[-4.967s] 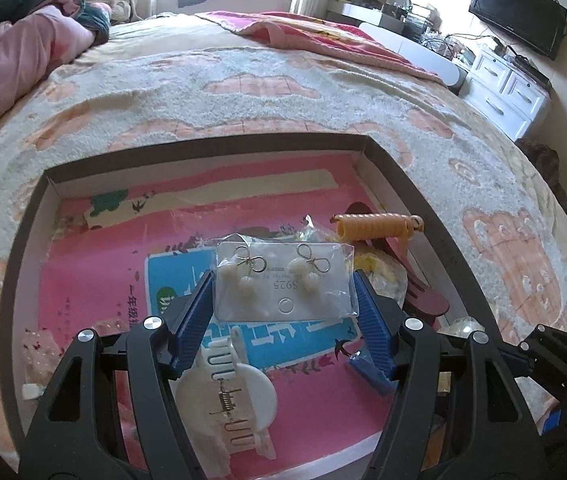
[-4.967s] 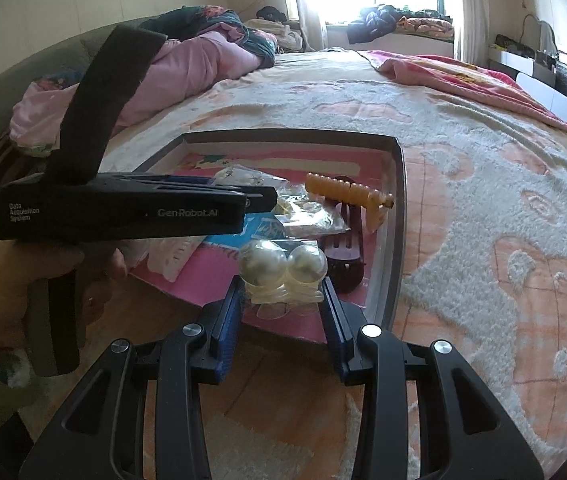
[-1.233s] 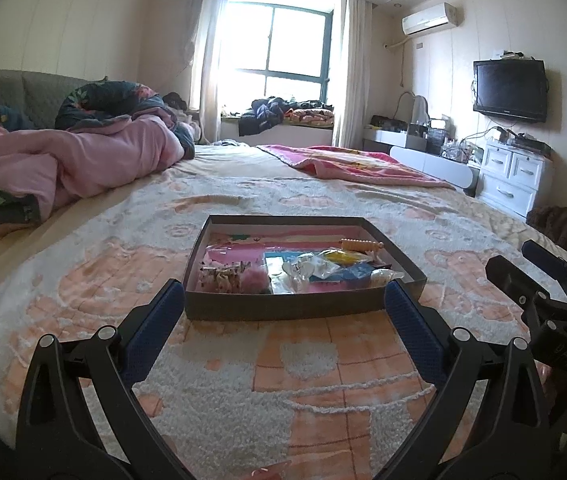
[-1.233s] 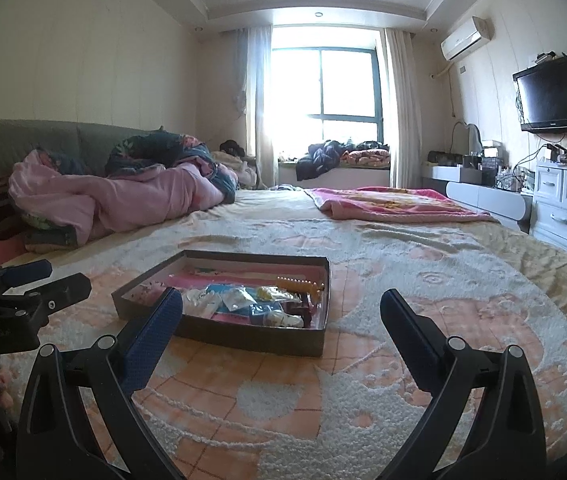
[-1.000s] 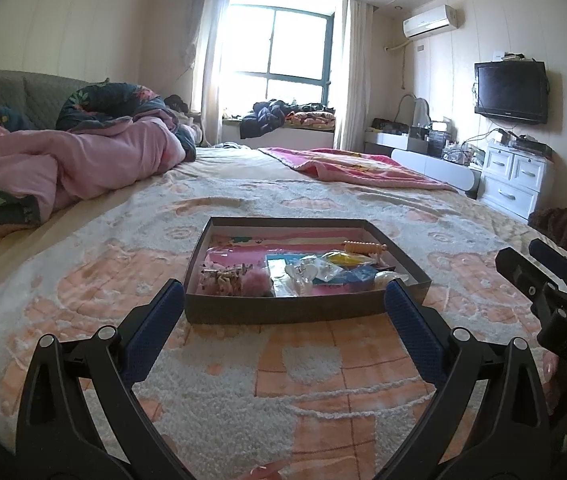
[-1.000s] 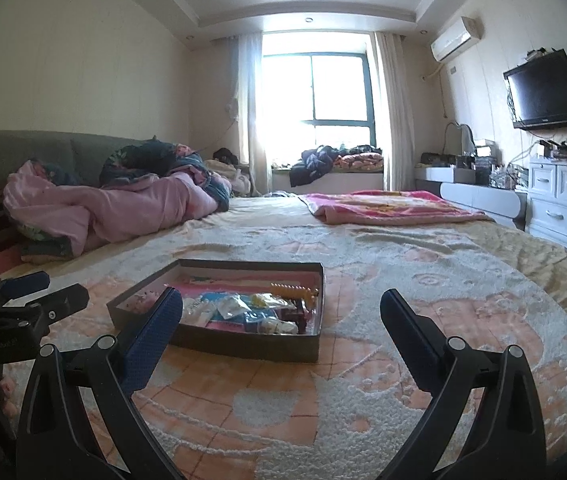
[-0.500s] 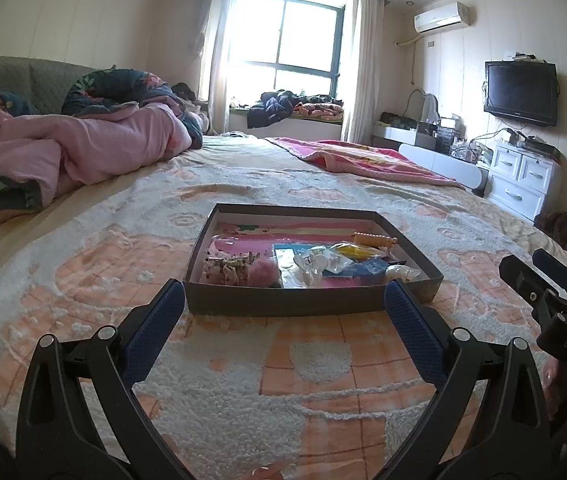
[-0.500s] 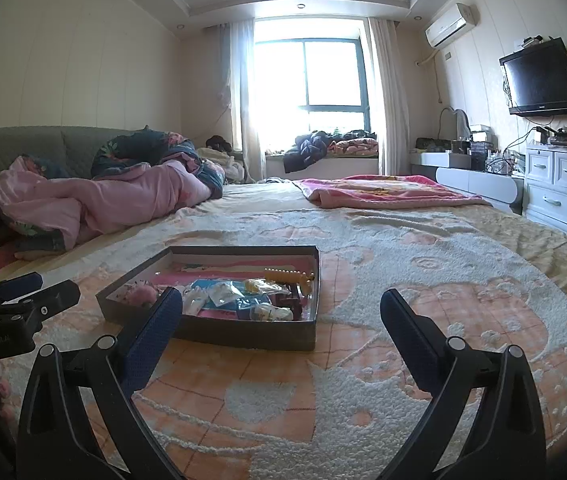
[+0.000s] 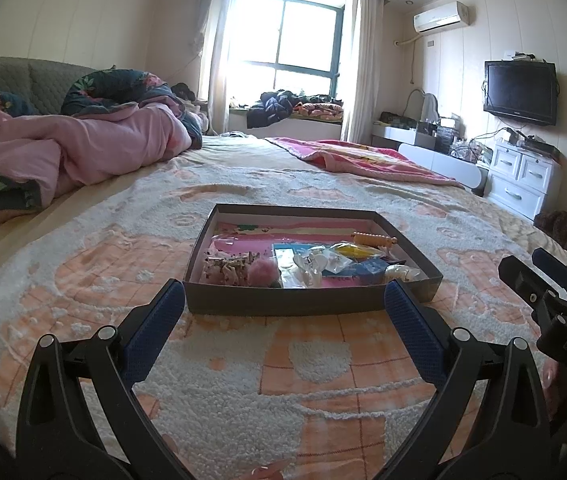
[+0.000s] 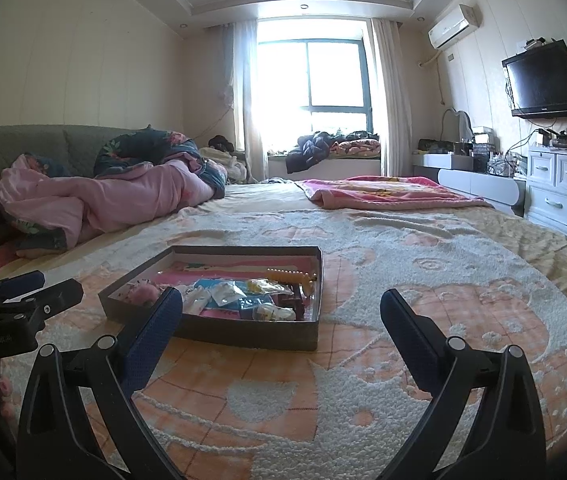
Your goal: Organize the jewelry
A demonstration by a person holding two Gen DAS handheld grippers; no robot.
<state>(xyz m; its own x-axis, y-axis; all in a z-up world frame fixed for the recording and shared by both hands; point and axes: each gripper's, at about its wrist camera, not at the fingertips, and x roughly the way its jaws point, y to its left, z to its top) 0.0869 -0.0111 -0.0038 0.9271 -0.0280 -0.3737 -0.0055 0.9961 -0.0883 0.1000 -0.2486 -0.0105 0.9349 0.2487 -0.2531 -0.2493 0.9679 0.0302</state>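
Note:
A shallow dark box (image 9: 307,302) (image 10: 243,334) with a pink lining sits on the patterned bedspread. Inside lie several jewelry pieces: clear packets (image 9: 311,264) (image 10: 225,292), an orange beaded clip (image 9: 373,239) (image 10: 289,276), a pink pompom (image 9: 263,272) (image 10: 143,292) and a pearl packet (image 9: 401,271) (image 10: 273,312). My left gripper (image 9: 283,312) is open and empty, held back from the box's near wall. My right gripper (image 10: 281,318) is open and empty too, with the box to its front left. Each view shows the other gripper at its edge.
A pink quilt heap (image 9: 83,152) lies at the left of the bed and a pink blanket (image 9: 359,160) at the far side. White drawers (image 9: 523,180) and a wall television (image 9: 521,92) stand on the right. Peach and white bedspread (image 9: 283,380) lies under both grippers.
Five seconds ago each gripper held a pearl earring packet over the box; both are now open, empty and drawn back. In the last second the views shifted only slightly.

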